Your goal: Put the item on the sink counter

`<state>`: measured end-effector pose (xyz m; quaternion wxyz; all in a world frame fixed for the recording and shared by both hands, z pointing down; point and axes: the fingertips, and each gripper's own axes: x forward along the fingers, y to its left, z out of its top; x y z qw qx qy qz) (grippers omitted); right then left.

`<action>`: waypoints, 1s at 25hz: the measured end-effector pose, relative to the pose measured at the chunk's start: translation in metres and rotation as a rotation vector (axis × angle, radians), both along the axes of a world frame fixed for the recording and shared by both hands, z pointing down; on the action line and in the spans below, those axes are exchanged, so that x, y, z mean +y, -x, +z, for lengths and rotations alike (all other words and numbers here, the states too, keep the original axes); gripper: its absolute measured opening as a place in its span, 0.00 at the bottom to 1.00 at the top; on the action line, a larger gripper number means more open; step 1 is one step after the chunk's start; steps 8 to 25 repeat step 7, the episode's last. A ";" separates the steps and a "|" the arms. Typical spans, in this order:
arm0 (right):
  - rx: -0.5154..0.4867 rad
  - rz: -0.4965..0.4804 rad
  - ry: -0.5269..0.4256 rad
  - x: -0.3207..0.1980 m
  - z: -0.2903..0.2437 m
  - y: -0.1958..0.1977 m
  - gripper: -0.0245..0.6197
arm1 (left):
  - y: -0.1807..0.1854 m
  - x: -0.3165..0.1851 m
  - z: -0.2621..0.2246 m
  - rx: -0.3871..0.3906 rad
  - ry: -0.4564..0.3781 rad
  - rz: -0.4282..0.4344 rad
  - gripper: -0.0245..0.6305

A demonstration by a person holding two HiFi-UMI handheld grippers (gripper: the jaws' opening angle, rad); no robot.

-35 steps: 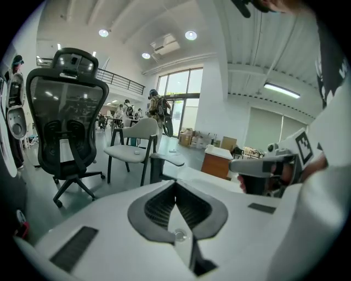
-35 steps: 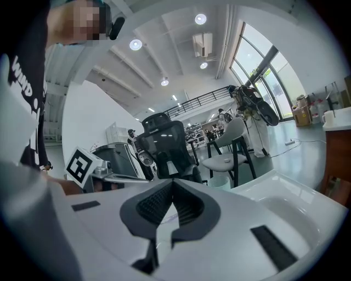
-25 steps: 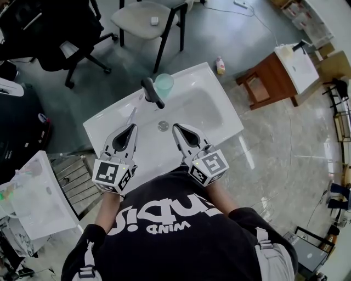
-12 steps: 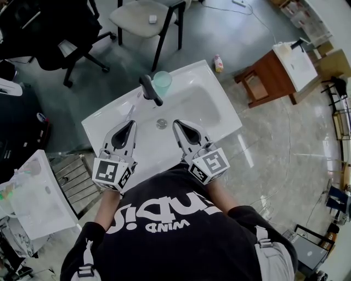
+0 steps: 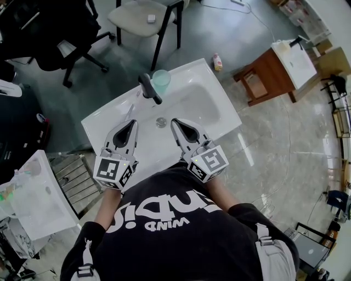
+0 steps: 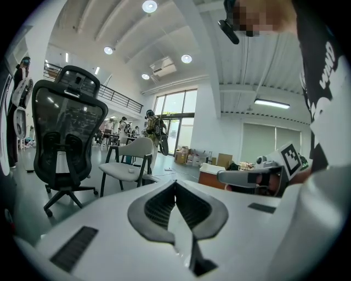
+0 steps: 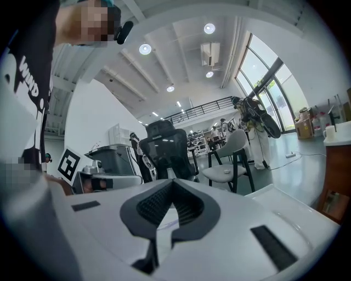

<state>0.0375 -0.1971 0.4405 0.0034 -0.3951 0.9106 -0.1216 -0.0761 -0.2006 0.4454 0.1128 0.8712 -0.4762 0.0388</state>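
Note:
A white sink [image 5: 220, 104] stands in front of me, with a black faucet [image 5: 149, 88] at its back rim. Right beside the faucet a pale green cup [image 5: 160, 81] stands on the counter. A thin pale stick-like item [image 5: 130, 113] lies on the left counter, just ahead of my left gripper [image 5: 133, 123]. That gripper is shut and empty, its jaws meeting at the tips [image 6: 175, 184]. My right gripper [image 5: 174, 121] hovers by the drain [image 5: 160, 122], also shut and empty [image 7: 173, 182].
A grey chair [image 5: 143, 16] and a black office chair [image 5: 49, 27] stand behind the sink. A small bottle [image 5: 218, 62] sits on the floor at its back right. A wooden stand [image 5: 274, 74] is to the right, and another white sink unit [image 5: 33, 192] and a metal rack [image 5: 77, 175] are to the left.
Both grippers stay shut over the sink's front, almost unmoved. The view has slid a little, so the sink sits slightly higher in the picture.

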 end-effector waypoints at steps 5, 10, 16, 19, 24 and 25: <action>0.004 -0.005 0.003 0.001 0.000 0.001 0.06 | -0.002 0.002 0.004 -0.001 0.015 0.005 0.07; 0.005 -0.004 0.003 0.001 0.000 0.001 0.06 | -0.003 0.002 0.005 -0.001 0.018 0.008 0.07; 0.005 -0.004 0.003 0.001 0.000 0.001 0.06 | -0.003 0.002 0.005 -0.001 0.018 0.008 0.07; 0.005 -0.004 0.003 0.001 0.000 0.001 0.06 | -0.003 0.002 0.005 -0.001 0.018 0.008 0.07; 0.005 -0.004 0.003 0.001 0.000 0.001 0.06 | -0.003 0.002 0.005 -0.001 0.018 0.008 0.07; 0.005 -0.004 0.003 0.001 0.000 0.001 0.06 | -0.003 0.002 0.005 -0.001 0.018 0.008 0.07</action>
